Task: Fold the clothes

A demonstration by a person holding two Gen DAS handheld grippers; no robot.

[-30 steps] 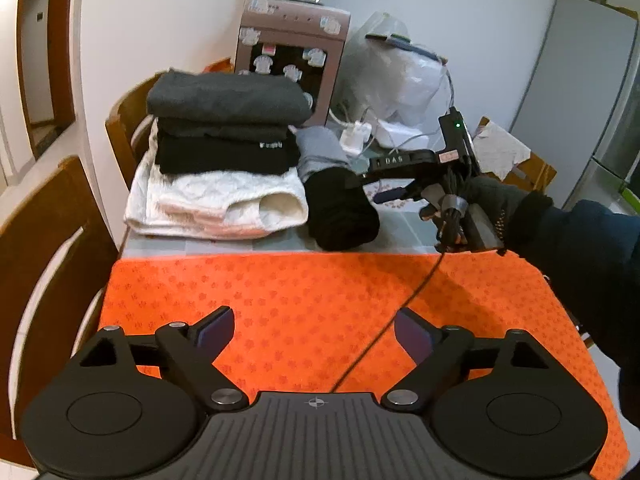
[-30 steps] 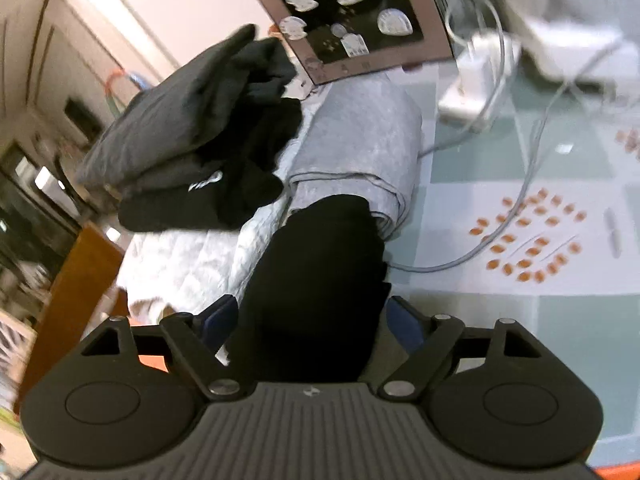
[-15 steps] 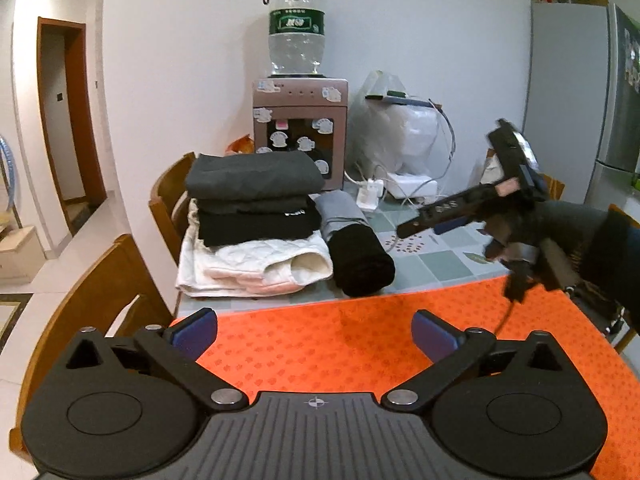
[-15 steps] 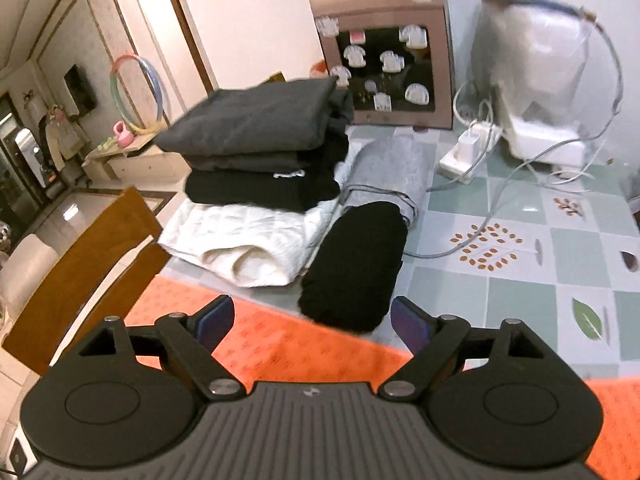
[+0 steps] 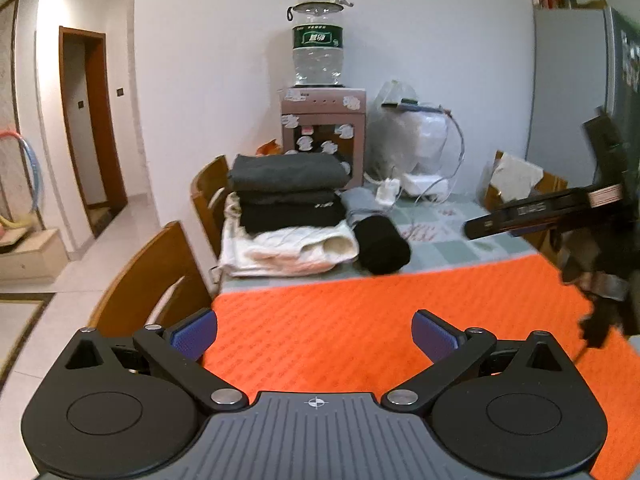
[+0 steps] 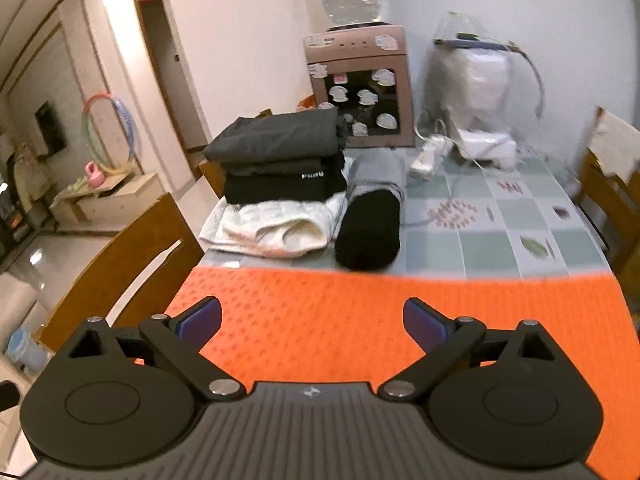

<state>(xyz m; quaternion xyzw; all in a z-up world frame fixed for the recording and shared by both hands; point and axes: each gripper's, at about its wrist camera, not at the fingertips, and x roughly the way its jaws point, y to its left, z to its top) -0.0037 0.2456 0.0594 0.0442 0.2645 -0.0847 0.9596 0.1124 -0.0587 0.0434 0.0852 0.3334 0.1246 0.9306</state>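
A stack of folded clothes (image 5: 286, 192) (image 6: 280, 160), dark grey and black over a white garment (image 6: 266, 228), sits at the table's far left. A rolled black garment (image 5: 382, 244) (image 6: 368, 230) lies beside it, with a rolled grey one (image 6: 378, 170) behind. My left gripper (image 5: 316, 332) is open and empty above the orange mat (image 5: 360, 320). My right gripper (image 6: 312, 320) is open and empty above the same mat (image 6: 320, 304). The right gripper's body (image 5: 560, 208) shows at the right of the left wrist view.
A water dispenser (image 5: 322, 128) (image 6: 360, 88) and a plastic-covered appliance (image 6: 476, 80) with a charger and cables stand at the table's back. Wooden chairs (image 5: 156, 280) (image 6: 120, 264) line the left side, another (image 6: 612, 192) the right. A fridge (image 5: 580, 80) stands at right.
My right gripper let go of the rolled black garment and pulled back over the orange mat. My left gripper also drew back and rose. Both views now see the whole table.
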